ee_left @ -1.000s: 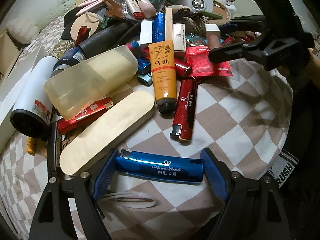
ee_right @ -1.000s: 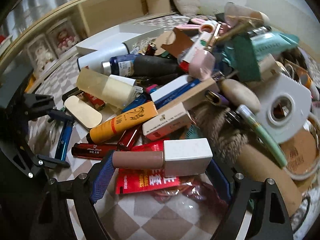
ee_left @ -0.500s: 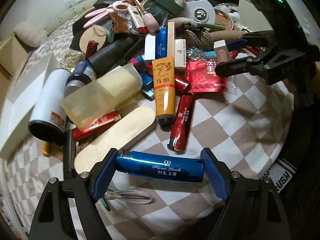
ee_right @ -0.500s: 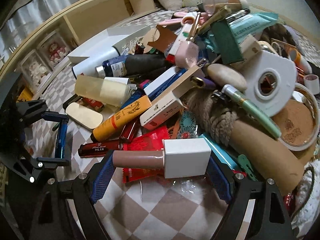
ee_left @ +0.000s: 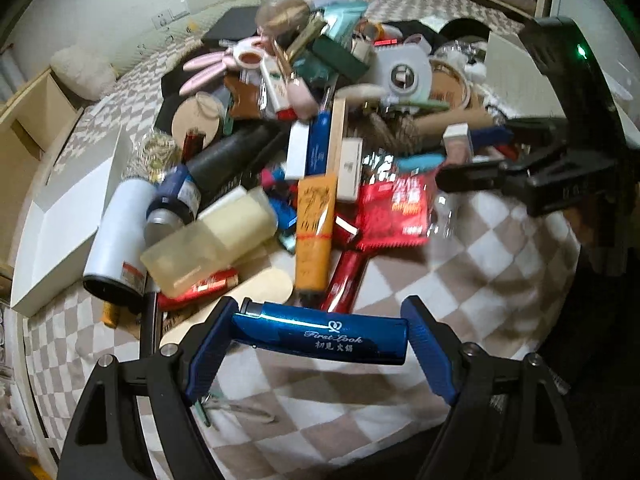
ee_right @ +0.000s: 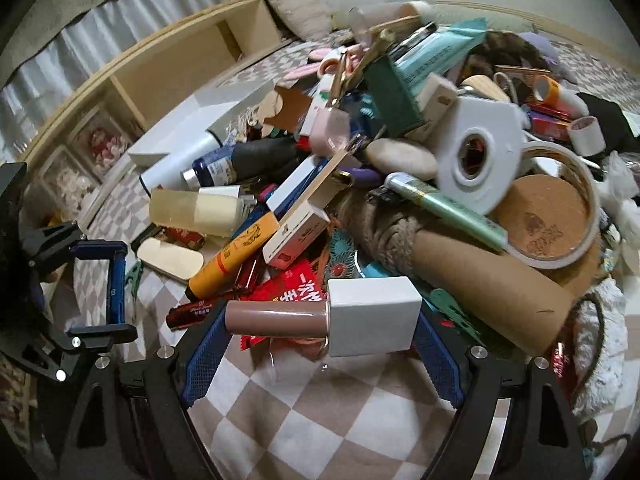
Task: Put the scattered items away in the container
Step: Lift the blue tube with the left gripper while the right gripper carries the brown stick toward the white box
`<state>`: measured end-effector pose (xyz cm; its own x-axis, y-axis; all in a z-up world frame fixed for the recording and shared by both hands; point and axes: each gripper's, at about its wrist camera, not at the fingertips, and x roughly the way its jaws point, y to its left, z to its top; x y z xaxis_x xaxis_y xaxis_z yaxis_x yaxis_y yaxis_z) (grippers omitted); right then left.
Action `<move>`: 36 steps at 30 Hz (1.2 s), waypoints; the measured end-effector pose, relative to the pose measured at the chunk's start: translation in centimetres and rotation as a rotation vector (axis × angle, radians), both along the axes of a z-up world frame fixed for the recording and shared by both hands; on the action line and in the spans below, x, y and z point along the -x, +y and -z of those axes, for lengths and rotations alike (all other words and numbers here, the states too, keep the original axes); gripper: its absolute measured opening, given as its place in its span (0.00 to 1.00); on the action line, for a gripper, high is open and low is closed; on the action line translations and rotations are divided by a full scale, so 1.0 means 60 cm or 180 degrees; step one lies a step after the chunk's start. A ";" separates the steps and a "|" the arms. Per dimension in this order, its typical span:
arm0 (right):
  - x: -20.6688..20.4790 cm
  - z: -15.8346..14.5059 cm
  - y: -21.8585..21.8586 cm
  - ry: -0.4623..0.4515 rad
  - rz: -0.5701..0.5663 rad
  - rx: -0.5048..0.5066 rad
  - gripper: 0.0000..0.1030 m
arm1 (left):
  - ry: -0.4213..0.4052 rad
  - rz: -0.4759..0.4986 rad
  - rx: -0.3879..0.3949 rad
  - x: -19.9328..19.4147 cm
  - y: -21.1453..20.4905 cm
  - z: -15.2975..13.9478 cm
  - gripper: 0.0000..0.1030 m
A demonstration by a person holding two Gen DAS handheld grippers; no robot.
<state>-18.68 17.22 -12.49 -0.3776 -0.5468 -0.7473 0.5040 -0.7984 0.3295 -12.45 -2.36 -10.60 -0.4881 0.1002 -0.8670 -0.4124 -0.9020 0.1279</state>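
Observation:
My left gripper (ee_left: pixel 320 338) is shut on a blue lighter (ee_left: pixel 324 334) held crosswise, lifted above the checkered cloth (ee_left: pixel 472 288). My right gripper (ee_right: pixel 320 322) is shut on a brown lipstick tube with a white cap (ee_right: pixel 328 316), also raised. In the right wrist view the left gripper (ee_right: pixel 116 280) appears at far left with the blue lighter (ee_right: pixel 117 284) upright in it. In the left wrist view the right gripper (ee_left: pixel 476 152) holds its tube at far right. A white open box (ee_left: pixel 68 216) lies at the left of the pile; in the right wrist view the box (ee_right: pixel 188 128) sits behind it.
A big heap of clutter covers the cloth: an orange tube (ee_left: pixel 316 232), red lighters (ee_left: pixel 344 276), a white bottle (ee_left: pixel 116 240), a yellowish case (ee_left: pixel 216 236), a tape dispenser (ee_right: pixel 476 160), a cardboard tube (ee_right: pixel 492 280). A wooden shelf (ee_right: pixel 168 68) stands behind.
Both grippers have risen and pulled back from the pile, each keeping its item. The white box has come more into the left wrist view.

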 end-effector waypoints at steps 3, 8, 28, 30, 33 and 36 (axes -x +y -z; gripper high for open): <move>-0.001 -0.010 0.018 0.0034 0.0092 0.0087 0.84 | 0.0076 -0.0027 -0.0115 0.018 0.010 -0.012 0.81; 0.004 -0.016 0.044 0.0034 0.0240 0.0160 0.84 | 0.0200 -0.0085 -0.0320 0.061 0.020 -0.027 0.81; 0.055 -0.031 0.155 0.0090 0.0937 0.0317 0.84 | 0.0444 -0.0428 -0.1158 0.139 0.133 -0.008 0.81; 0.057 -0.036 0.163 0.0113 0.0990 0.0347 0.84 | 0.0485 -0.0428 -0.1214 0.144 0.140 -0.013 0.81; 0.061 -0.044 0.176 0.0146 0.1070 0.0391 0.84 | 0.0547 -0.0455 -0.1303 0.142 0.143 -0.019 0.81; 0.065 -0.052 0.189 0.0179 0.1149 0.0436 0.84 | 0.0623 -0.0500 -0.1348 0.129 0.144 -0.022 0.81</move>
